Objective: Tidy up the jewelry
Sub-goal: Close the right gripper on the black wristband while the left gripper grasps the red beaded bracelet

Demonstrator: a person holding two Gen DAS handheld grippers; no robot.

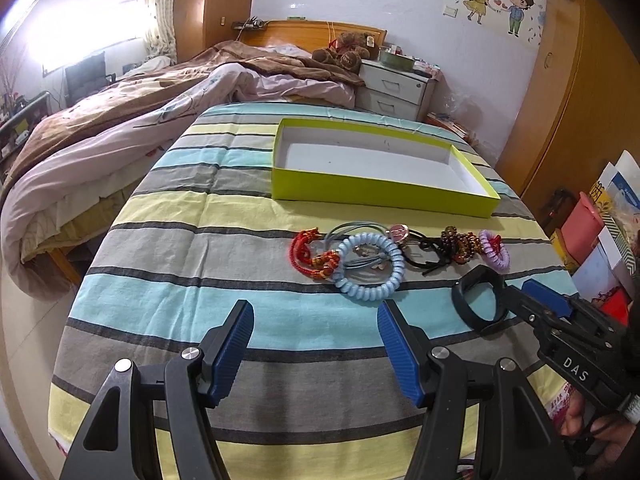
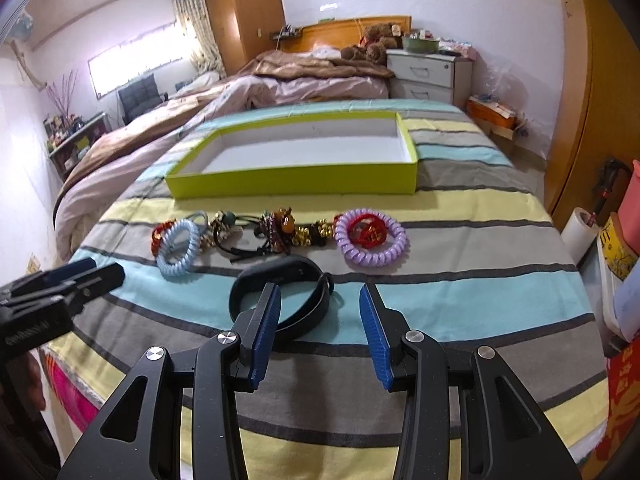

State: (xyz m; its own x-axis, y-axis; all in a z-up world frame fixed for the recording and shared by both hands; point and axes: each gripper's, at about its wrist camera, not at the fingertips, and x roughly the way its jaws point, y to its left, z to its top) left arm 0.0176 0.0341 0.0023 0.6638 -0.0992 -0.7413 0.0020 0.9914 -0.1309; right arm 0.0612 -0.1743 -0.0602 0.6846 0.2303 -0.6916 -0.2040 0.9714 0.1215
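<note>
Right gripper: jaws wide, nothing clamped; the black band lies on the striped cloth, its near edge partly between the fingers. Straddle one wall of the band, then close. Left gripper: wide, empty. Beyond lie the remaining jewelry pieces; destination is probably the green box, empty

My left wrist view, low over the striped table, angled down toward the box, my right wrist view alongside, same heading, both sharing box, jewelry row, bed behind.
</note>
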